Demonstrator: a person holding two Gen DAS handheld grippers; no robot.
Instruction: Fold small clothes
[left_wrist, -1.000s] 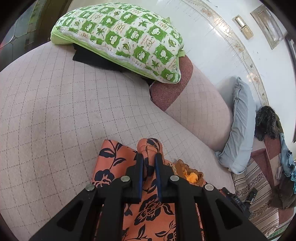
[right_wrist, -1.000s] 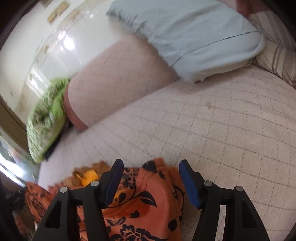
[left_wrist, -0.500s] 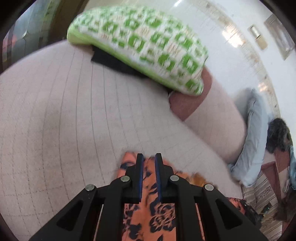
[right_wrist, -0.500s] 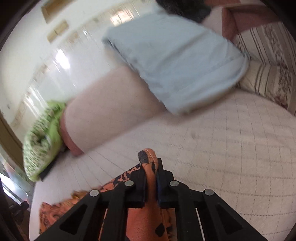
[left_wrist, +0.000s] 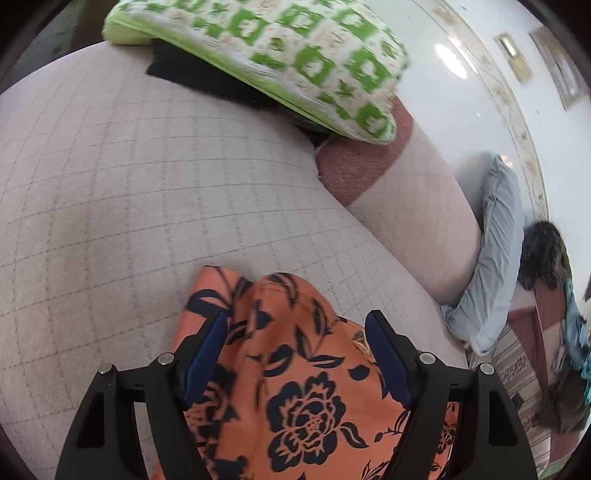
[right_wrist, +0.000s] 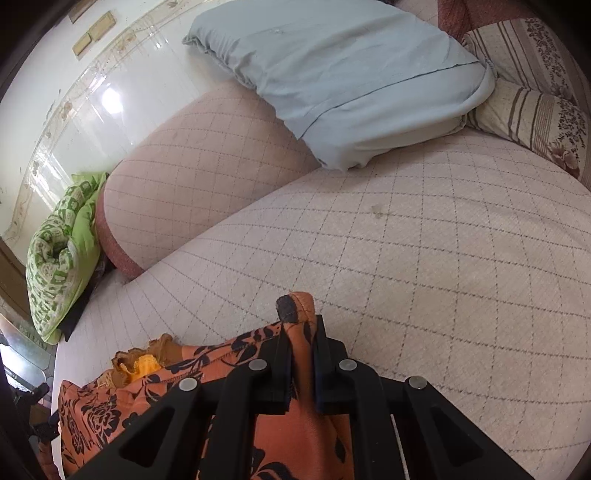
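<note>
1. Left gripper (left_wrist: 297, 325): jaws just opened wide, pads clear of the cloth, a raised hump of the orange floral garment (left_wrist: 295, 376) lying loose between them.
2. Right gripper (right_wrist: 299, 339): clamped tight on a hemmed corner of the same garment (right_wrist: 299, 435), a small tab of fabric poking out past the pads.
3. Garment spread low on the checked pink bedspread (left_wrist: 129, 192), the rest trailing back under both tools; a yellow-brown frilled trim (right_wrist: 136, 363) bunched at its edge in the right view.
4. Handling, as judged: thin, light, limp cloth; no stiffness to hold a crease unaided, likely to slump or slide off when released. Best taken at hems and corners, where the stitched edge gives the pads something firm; a pinch mid-panel would only gather a wad.
5. Farther out: green-and-white patterned pillow (left_wrist: 280, 55) over something dark at the head of the bed, pale blue pillow (right_wrist: 343, 74) against the bolster, striped floral cushion (right_wrist: 535, 110) to its right.
</note>
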